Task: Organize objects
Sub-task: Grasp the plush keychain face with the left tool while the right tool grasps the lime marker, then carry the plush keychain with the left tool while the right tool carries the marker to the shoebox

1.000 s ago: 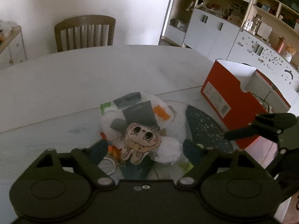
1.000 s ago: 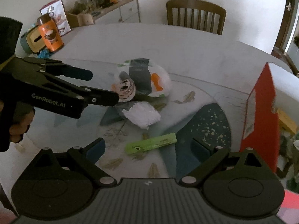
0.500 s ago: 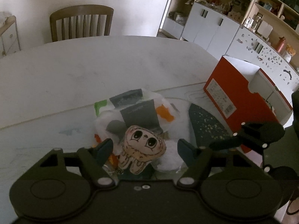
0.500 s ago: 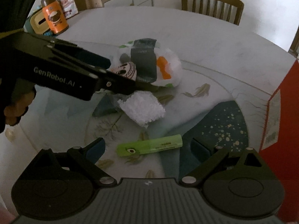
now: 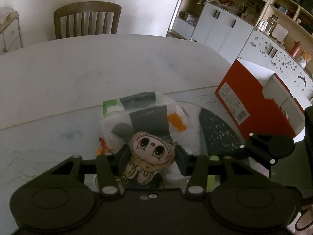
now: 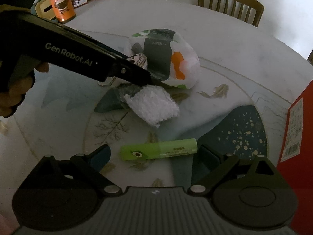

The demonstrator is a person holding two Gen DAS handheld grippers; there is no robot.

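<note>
Plush keychain (image 5: 151, 157), a tan doll's head with big dark eyes and hatched stitching round the face, sits between the fingers of the left claw (image 5: 151, 154), whose jaws are closing on it, the pads at or almost at its sides. It lies against the near side of the tissue pack (image 6: 166, 60), the landmark here.

Left of the pack, far back on the surface (image 6: 225, 45), an orange canister (image 6: 61, 5) shows a bowl picture; its writing is too small to read. The left claw's arm reads "GenRobot.AI" in pale letters. The pack itself is white plastic with dark panels, an orange patch and green corners, and one panel reads "PAPER". In front of it lies a crumpled white tissue (image 6: 154, 107). Nearer still, a lime-green tube (image 6: 158, 149) with a cartoon eye lies between the fingers of the right claw (image 6: 154, 156), which stands wide open, touching nothing; the tube's small print is illegible. Right of the pack stands a red box (image 5: 252, 105) with a barcode label.
</note>
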